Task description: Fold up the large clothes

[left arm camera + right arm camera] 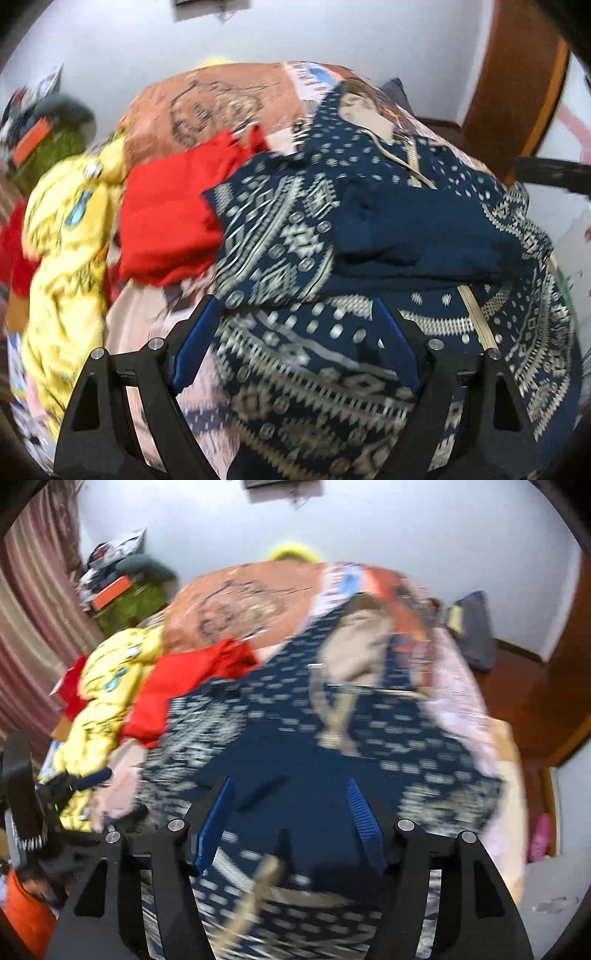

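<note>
A large navy garment with a cream geometric pattern (369, 240) lies spread on the bed, a plain navy panel folded over its middle; it also fills the right wrist view (295, 757), blurred. My left gripper (295, 306) is open just above the garment's near left part, holding nothing. My right gripper (288, 786) is open above the garment's near middle, empty. The left gripper also shows at the left edge of the right wrist view (92, 779).
A red garment (166, 221) and a yellow printed garment (66, 240) lie left of the navy one on the patterned bedspread (221, 99). A cluttered green stand (129, 598) is by the curtain. Wooden floor (535, 701) is on the right.
</note>
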### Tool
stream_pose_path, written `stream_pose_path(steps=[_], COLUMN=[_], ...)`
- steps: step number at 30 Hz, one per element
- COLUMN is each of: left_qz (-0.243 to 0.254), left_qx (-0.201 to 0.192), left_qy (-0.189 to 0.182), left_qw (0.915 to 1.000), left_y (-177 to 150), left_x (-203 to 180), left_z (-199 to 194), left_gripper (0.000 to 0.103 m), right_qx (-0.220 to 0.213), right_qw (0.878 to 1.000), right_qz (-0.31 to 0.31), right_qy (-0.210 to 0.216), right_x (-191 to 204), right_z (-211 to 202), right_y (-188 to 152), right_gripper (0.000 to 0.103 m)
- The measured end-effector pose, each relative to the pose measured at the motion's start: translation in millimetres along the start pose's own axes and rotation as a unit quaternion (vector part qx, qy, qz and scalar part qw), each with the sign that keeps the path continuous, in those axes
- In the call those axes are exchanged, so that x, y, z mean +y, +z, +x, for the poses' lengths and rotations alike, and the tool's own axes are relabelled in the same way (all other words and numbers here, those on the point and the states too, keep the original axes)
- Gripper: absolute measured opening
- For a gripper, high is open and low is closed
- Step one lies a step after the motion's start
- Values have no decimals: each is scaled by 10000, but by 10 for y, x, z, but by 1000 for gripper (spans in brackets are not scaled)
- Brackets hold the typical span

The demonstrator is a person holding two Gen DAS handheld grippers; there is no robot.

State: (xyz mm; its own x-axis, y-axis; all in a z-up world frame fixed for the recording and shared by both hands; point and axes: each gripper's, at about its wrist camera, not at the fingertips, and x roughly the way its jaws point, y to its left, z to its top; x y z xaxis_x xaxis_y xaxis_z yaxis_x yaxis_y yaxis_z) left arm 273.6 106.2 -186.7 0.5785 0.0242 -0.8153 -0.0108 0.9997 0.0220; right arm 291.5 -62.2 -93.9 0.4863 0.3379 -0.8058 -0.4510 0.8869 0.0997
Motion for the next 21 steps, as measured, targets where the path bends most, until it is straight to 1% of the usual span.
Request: stream_pose_path(steps=[2, 4, 7, 8, 10, 12, 15, 16, 17, 19, 20, 21], left_qz=[283, 535, 1189, 1342, 1317, 1103, 666, 491, 147, -331, -695, -939], left_qx=[81, 162, 362, 401, 327, 387, 451, 487, 552, 606, 627, 650], left_qy=[104, 186, 596, 693, 644, 379, 13, -95, -270, -488, -609, -712], left_qw=[9995, 9983, 9904, 9877, 9887, 9924, 9968, 9976, 9980, 9964, 9937, 9909], left_y=[97, 145, 180, 186, 226, 333, 459, 486, 516, 530, 519, 501], left_x=[-147, -264, -475, -512, -506, -437, -279, -228, -107, 64, 209, 297], left_z=[148, 288, 629, 730, 778, 814, 889, 919, 959, 997, 1020, 1031], left_gripper=[84, 84, 84, 86, 86, 86, 86, 86, 86, 86, 86, 86], right_qx=[-1, 25, 221, 285, 348, 386, 449, 461, 470, 453, 441, 464], right_qw=[9995, 9982, 9940, 9920, 9863, 9810, 9755, 9744, 9734, 9724, 9723, 9718], right_qz=[188, 439, 949, 1132, 1543, 1845, 2092, 2143, 2193, 2252, 2263, 2281], right_qy=[-261, -417, -490, -491, -463, -471, -506, -502, -474, -403, -377, -380], right_x=[-299, -582, -993, -1128, -1359, -1532, -1657, -1683, -1703, -1716, -1714, -1711], right_z=[-73, -97, -74, -75, -51, -33, 11, 23, 35, 53, 61, 75], right_y=[-100, -202, -399, -455, -611, -743, -841, -857, -869, -885, -890, -893], right_gripper=[60, 60, 60, 60, 60, 60, 60, 60, 60, 60, 60, 60])
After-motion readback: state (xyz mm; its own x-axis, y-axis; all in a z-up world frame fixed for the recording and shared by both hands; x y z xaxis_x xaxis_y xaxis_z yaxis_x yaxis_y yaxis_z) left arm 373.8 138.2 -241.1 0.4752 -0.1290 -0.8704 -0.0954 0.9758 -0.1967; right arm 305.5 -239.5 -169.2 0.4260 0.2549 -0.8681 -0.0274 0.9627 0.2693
